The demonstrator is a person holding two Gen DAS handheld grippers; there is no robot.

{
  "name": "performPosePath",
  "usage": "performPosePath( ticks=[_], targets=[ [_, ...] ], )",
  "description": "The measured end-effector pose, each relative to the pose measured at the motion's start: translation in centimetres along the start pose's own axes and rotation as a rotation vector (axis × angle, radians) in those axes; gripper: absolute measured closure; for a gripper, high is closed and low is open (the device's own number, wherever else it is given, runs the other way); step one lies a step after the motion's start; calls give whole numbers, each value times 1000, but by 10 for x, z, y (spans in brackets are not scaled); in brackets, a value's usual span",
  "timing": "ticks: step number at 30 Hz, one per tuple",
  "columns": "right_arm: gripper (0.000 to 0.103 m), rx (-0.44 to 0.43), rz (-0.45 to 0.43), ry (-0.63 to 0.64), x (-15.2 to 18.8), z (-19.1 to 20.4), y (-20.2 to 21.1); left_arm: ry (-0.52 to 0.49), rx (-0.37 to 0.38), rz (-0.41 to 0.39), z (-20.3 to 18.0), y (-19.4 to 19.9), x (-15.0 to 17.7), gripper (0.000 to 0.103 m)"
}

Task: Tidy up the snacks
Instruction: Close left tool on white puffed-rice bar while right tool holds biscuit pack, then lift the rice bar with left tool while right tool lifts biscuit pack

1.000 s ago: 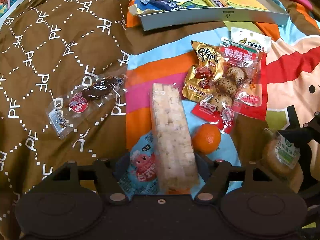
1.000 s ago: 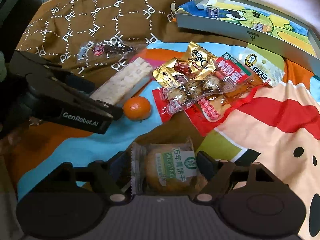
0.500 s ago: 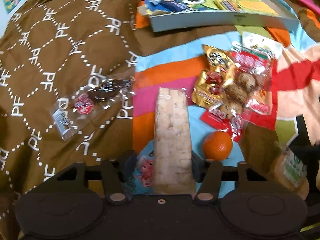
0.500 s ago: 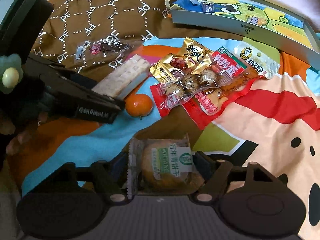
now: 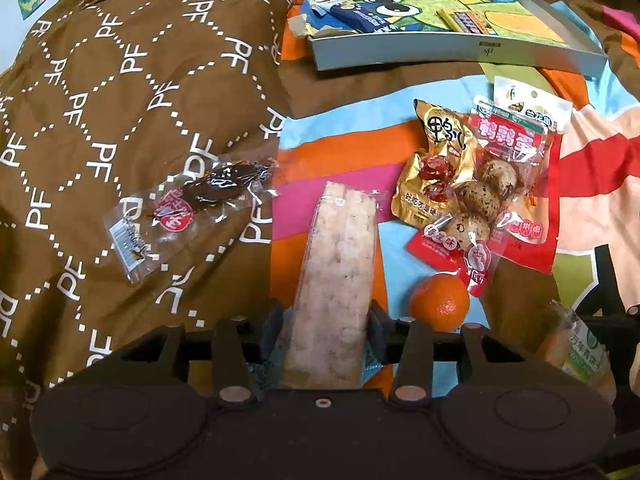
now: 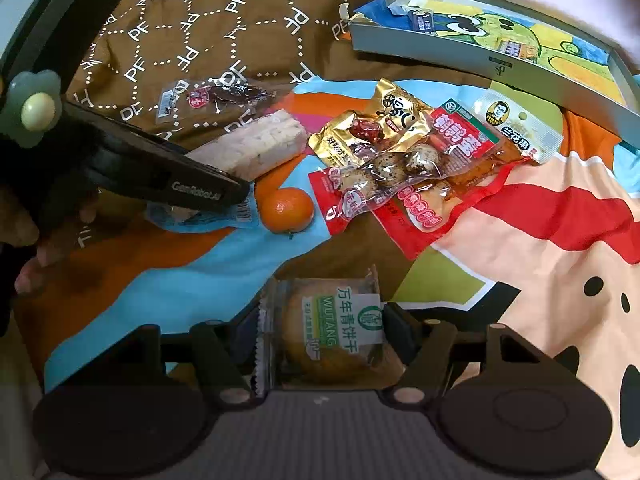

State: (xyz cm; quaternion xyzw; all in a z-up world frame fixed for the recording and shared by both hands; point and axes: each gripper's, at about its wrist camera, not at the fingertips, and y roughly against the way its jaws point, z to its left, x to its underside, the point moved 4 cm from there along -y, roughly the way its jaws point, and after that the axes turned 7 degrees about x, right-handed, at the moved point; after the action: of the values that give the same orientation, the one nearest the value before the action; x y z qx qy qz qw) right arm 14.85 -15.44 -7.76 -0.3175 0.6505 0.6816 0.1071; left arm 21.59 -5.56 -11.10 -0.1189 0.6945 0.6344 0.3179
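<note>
Bedding in bright stripes carried the scattered snacks. Left gripper (image 5: 325, 330) had just been closing, its fingers gripping the near end of the rice-puff bar (image 5: 335, 276): light, brittle, best held across its width. Right gripper (image 6: 318, 330), also closing, flanked the wrapped biscuit (image 6: 328, 326), crumbly inside slippery film; contact could not be confirmed.

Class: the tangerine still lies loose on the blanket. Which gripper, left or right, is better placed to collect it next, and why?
Neither is free: the left gripper clamps the rice bar, the right gripper the biscuit pack. Once emptied, probably left; the tangerine lies beside its finger.
</note>
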Motion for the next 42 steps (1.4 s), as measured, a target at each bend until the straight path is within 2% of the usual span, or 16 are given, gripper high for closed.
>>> performPosePath(
  ticks=[1,4,6,12,16,29,32,37,42],
  targets=[
    [33,2,-1,1,0,0,0,-12,-1,1,-2,-1,-1,56],
    [33,5,-9,3,1,1,2,-44,8,-8,-7,0,-2,66],
    [34,8,-11,6,1,2,2,-44,27,-8,-9,2,-1,67],
    [42,20,-32,14,0,5,4,55,138,2,-3,9,0,68],
    [44,17,-34,9,-1,3,3,114,198,23,2,12,5,68],
    [44,9,-42,11,-4,4,0,51,182,37,-4,7,2,68],
    [45,21,-42,25,-4,5,-1,121,225,64,2,8,2,68],
    [45,48,-57,51,-5,7,0,296,312,106,18,10,7,69],
    [46,150,-102,160,-6,15,1,360,345,121,21,12,10,69]
  ],
)
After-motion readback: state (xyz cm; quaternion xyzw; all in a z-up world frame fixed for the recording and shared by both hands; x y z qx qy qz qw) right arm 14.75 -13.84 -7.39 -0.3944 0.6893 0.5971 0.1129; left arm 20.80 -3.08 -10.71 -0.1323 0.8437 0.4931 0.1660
